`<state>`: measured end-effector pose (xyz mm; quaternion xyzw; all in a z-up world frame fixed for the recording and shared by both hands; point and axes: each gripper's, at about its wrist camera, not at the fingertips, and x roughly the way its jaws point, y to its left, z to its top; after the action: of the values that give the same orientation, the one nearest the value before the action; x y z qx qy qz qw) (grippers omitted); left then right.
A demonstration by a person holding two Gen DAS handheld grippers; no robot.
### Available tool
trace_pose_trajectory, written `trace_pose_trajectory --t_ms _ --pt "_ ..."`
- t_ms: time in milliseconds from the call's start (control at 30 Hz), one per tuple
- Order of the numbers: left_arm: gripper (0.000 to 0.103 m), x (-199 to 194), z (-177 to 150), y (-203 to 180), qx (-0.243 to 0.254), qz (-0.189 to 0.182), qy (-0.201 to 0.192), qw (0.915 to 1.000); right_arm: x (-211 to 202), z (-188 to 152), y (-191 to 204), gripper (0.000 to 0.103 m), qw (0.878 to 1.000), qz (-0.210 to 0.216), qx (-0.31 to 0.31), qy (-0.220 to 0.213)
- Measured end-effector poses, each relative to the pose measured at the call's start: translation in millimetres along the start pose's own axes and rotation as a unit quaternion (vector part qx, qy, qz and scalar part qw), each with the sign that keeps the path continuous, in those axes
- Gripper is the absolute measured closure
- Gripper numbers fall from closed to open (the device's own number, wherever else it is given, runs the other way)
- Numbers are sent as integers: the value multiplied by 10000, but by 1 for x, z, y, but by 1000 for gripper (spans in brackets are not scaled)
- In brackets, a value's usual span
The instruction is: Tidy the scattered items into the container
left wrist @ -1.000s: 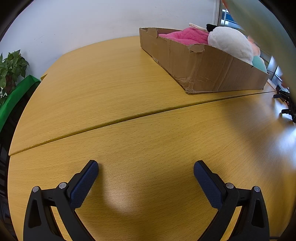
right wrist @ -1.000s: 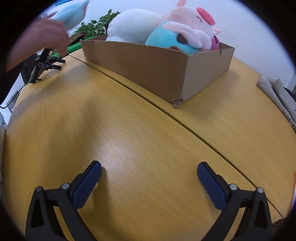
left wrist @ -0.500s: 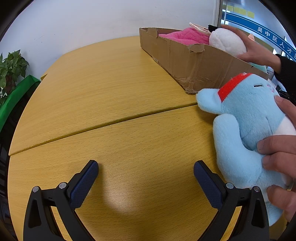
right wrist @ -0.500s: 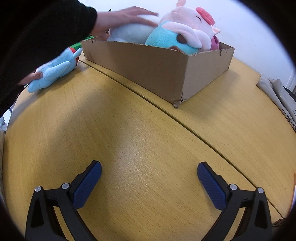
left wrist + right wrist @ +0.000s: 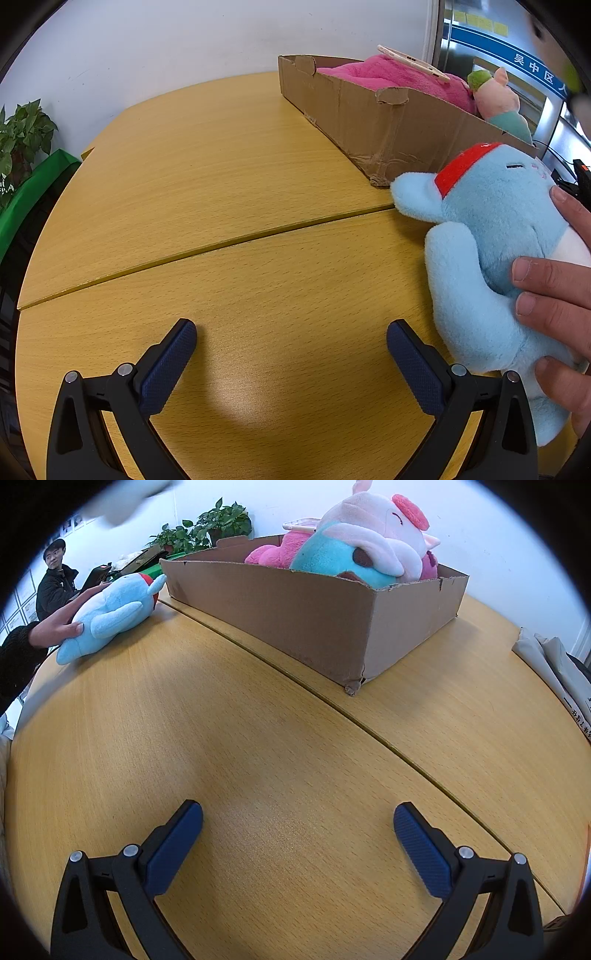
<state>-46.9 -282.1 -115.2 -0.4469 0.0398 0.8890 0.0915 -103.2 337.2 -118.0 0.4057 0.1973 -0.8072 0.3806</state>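
Left tool [image 5: 291, 341] and right tool [image 5: 298, 821] gaping, empty, hand [image 5: 554, 295] on blue plush [image 5: 491, 258] close in left view, distant in right view, cardboard box [image 5: 314, 616] on worktop [image 5: 258, 738]

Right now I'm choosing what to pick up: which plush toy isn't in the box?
The light blue plush with the red band: it lies on the table beside the cardboard box, under a hand.

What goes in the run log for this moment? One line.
left gripper: open, empty | right gripper: open, empty | light-blue plush toy: on table, under a hand | cardboard box: holds plushes
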Motion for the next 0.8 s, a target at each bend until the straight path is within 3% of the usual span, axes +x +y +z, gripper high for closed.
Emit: trace_pose_trajectory --t_ms 800 --pt "0 5 5 10 -4 -6 6 10000 -1 1 1 0 10000 1 2 1"
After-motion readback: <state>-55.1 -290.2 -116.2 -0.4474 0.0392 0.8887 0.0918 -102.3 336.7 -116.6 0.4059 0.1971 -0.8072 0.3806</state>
